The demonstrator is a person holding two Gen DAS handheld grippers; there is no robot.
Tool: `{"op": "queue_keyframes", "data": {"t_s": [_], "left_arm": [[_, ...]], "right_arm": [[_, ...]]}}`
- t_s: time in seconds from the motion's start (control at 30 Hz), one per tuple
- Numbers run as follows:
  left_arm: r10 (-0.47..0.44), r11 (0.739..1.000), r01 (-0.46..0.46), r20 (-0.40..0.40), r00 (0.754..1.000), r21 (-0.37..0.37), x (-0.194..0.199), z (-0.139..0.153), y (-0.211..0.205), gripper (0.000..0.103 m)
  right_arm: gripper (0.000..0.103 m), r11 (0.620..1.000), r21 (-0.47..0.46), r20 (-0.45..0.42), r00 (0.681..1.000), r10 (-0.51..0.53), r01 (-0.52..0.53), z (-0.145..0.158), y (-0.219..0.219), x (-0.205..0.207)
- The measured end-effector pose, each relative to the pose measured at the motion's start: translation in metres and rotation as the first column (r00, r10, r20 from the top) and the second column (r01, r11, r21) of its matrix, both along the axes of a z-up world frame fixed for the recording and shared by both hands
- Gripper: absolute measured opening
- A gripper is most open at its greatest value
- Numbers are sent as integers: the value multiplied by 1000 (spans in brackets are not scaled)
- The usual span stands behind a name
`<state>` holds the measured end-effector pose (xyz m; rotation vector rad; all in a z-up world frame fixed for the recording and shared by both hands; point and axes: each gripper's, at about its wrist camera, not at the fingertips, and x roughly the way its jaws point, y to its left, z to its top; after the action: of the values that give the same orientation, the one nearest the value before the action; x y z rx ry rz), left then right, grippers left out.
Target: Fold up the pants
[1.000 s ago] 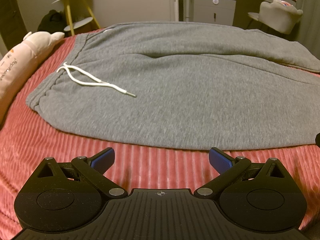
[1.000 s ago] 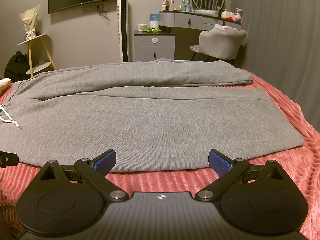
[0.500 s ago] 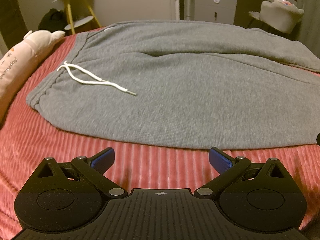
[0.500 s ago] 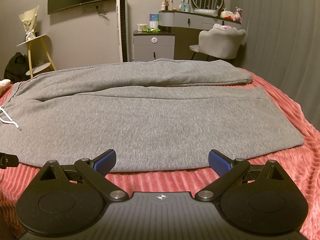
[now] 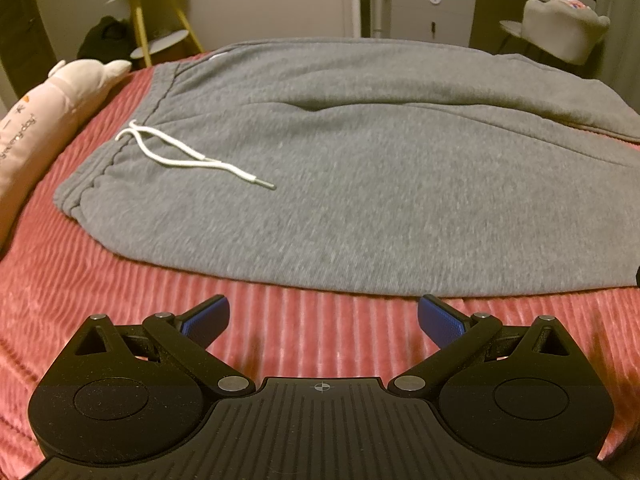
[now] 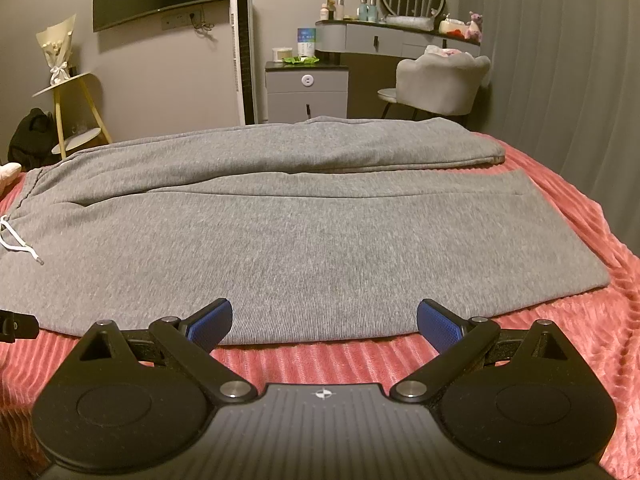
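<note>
Grey sweatpants [image 5: 360, 168] lie flat across the bed, waistband to the left with a white drawstring [image 5: 188, 156], legs running right. In the right wrist view the pants [image 6: 320, 240] show both legs, the far leg ending near the bed's far right. My left gripper [image 5: 323, 316] is open and empty, just short of the pants' near edge by the hip. My right gripper [image 6: 325, 322] is open and empty, its fingertips at the near edge of the near leg.
The bed has a ribbed pink cover [image 5: 120, 288]. A pink plush pillow [image 5: 44, 120] lies at the left edge. Beyond the bed stand a yellow side table [image 6: 76, 108], a grey cabinet [image 6: 306, 92], a dressing table and a chair [image 6: 440, 80].
Both grippers have stayed open. The left view has drifted slightly back from the pants' near edge; the right view is almost unchanged.
</note>
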<state>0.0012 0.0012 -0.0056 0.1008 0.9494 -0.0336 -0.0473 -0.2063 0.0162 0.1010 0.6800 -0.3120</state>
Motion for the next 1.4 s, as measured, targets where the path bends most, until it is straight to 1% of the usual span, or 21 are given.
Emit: {"op": "queue_keyframes", "data": {"t_s": [1.4], "left_arm": [[-5, 1000, 5, -16, 1000, -9, 2, -1, -1, 103]], "right_arm": [[99, 1000, 10, -10, 1000, 7, -7, -5, 2, 4]]}}
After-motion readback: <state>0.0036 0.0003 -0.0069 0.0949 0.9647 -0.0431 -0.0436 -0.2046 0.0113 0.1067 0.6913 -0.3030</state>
